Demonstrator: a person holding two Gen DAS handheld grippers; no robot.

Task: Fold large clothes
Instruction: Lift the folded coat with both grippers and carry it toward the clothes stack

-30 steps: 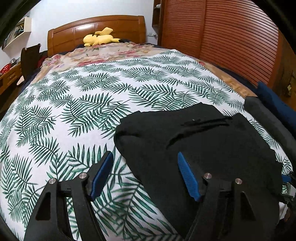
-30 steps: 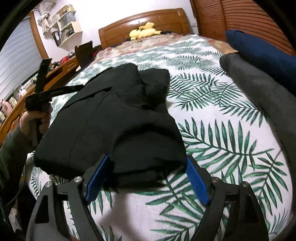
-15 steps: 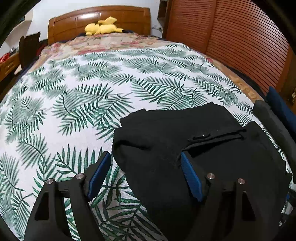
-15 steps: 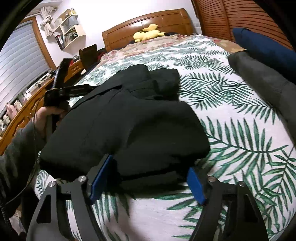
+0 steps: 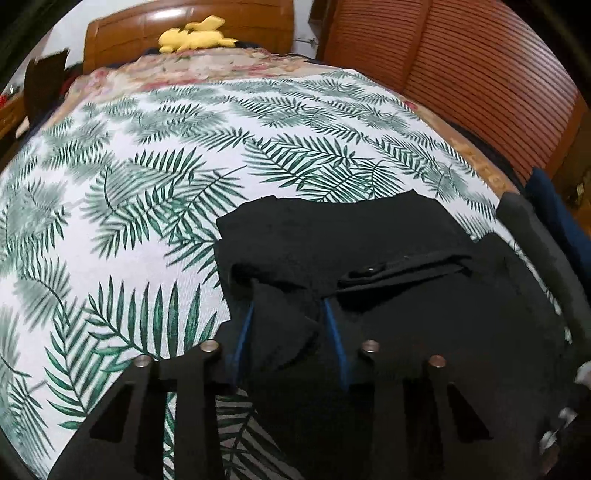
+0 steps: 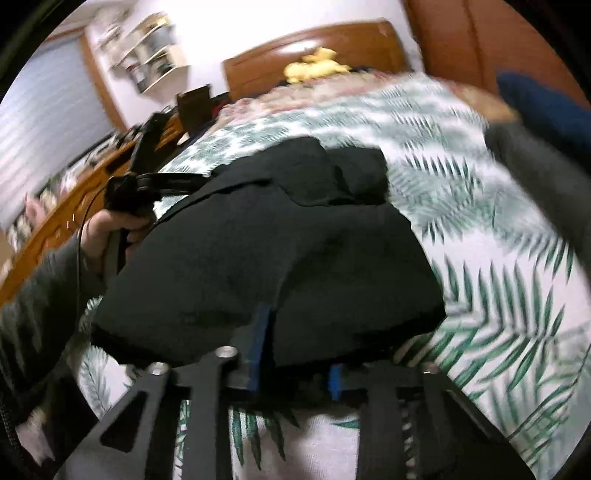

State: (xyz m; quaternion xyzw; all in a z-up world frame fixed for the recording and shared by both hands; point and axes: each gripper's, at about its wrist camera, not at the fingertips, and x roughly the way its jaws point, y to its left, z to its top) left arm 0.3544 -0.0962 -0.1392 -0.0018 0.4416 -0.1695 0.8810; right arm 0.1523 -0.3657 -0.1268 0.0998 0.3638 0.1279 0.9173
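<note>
A black garment is pinched at two edges on a leaf-print bed, one gripper at each edge.

In the left wrist view, the black garment [image 5: 388, 280] is spread over the lower right of the frame on the bedspread [image 5: 155, 192]; the jaws of the left gripper [image 5: 290, 332] have just been closing and are clamped on a bunched fold of the garment's near edge, cloth filling the gap between the blue pads [image 5: 336, 343]. A yellow plush toy [image 5: 195, 35] is seen at the top centre, against the wooden headboard [image 5: 122, 33]. In the right wrist view, which is blurred, the garment [image 6: 295, 251] fills the middle of the frame; the jaws of the right gripper [image 6: 295, 354] have just been closing and are shut on its near hem at bottom centre. At centre left, the person's left hand [image 6: 107, 232] is seen holding the other gripper [image 6: 162, 182] at the garment's far edge.
</note>
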